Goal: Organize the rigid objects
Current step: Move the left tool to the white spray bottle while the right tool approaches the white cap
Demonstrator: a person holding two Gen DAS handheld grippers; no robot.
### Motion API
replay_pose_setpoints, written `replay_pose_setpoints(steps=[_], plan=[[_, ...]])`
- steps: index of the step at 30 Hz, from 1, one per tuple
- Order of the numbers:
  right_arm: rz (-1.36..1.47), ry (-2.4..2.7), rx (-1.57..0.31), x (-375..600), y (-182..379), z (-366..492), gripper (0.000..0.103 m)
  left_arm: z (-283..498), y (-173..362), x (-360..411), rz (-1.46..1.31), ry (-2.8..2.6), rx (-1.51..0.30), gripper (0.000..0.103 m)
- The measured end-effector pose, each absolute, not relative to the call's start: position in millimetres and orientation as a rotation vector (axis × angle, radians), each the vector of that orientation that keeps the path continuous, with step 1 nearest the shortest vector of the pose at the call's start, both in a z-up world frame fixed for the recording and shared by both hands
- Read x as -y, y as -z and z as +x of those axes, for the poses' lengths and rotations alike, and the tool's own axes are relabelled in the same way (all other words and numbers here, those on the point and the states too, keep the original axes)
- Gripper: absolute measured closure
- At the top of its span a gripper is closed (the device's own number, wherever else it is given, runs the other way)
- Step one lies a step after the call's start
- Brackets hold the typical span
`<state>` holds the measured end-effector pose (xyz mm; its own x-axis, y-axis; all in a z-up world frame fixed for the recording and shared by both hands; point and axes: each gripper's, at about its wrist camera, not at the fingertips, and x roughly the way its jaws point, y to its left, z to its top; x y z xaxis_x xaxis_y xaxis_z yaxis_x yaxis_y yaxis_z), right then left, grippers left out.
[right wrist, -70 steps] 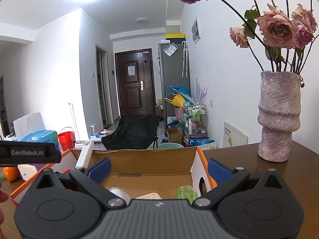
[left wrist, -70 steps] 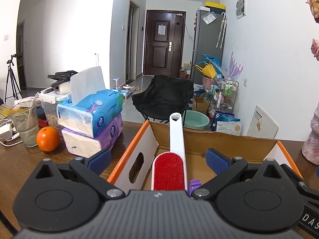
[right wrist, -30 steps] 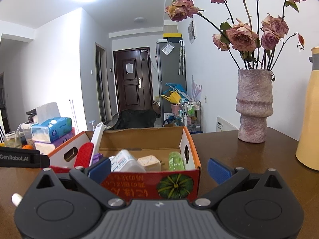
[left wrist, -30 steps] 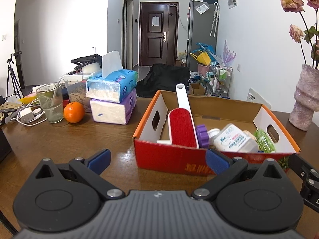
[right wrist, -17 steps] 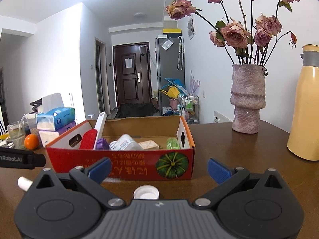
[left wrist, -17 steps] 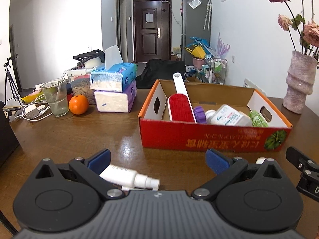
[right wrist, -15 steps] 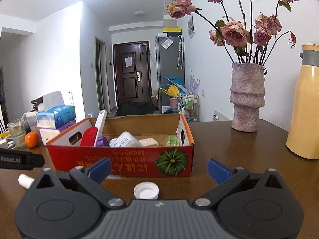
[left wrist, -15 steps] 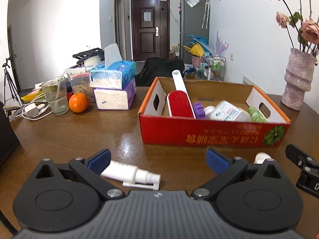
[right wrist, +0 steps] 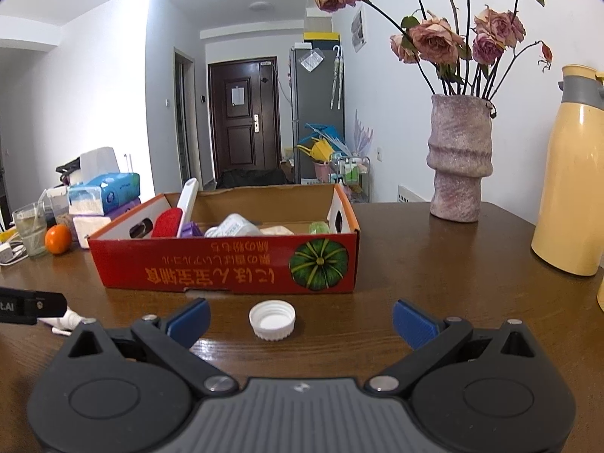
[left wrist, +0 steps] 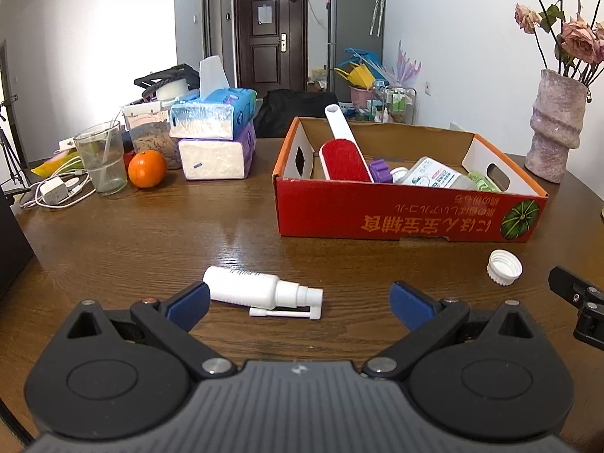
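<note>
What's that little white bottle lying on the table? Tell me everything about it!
The spray bottle is white and looks like plastic, with small dark print on its side. It lies flat on the brown wooden table, nozzle end pointing right, with a thin white tube folded alongside below it. It sits in front of the red box, apart from it, just ahead of the open left gripper. Only the table touches it.

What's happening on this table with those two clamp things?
A person is tidying small items into the red cardboard box. Both handheld grippers are open and empty: the left gripper faces a white spray bottle lying on the table, the right gripper a white cap. The lint brush is in the box.
</note>
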<state>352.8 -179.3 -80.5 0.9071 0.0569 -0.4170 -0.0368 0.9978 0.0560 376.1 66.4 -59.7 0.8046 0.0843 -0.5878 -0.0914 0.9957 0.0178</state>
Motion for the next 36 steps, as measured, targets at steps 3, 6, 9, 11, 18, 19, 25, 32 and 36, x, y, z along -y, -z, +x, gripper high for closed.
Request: replay_pose_setpoints(steps=[3, 6, 9, 11, 18, 19, 25, 32, 36], plan=[[0.046, -0.043, -0.445, 179, 83, 353, 0.000, 378, 64, -71, 0.000, -0.080, -0.638, 0.000], [0.039, -0.041, -0.458, 177, 86, 354, 0.000, 382, 68, -77, 0.009, -0.069, -0.648, 0.000], [0.027, -0.038, -0.467, 174, 89, 355, 0.000, 385, 72, -84, 0.011, -0.059, -0.659, 0.000], [0.020, -0.035, -0.471, 173, 90, 356, 0.000, 386, 74, -88, 0.015, -0.050, -0.661, 0.000], [0.006, -0.029, -0.482, 171, 93, 358, 0.000, 395, 79, -101, 0.029, -0.019, -0.668, 0.000], [0.004, -0.028, -0.482, 170, 94, 358, 0.000, 396, 79, -102, 0.033, -0.015, -0.669, 0.000], [-0.007, -0.020, -0.490, 168, 96, 360, 0.000, 404, 84, -109, 0.055, 0.016, -0.684, 0.000], [-0.011, -0.019, -0.503, 165, 98, 363, 0.000, 414, 89, -116, 0.061, 0.034, -0.693, 0.000], [-0.011, -0.027, -0.514, 160, 100, 368, 0.000, 417, 89, -121, 0.045, 0.029, -0.695, 0.000]])
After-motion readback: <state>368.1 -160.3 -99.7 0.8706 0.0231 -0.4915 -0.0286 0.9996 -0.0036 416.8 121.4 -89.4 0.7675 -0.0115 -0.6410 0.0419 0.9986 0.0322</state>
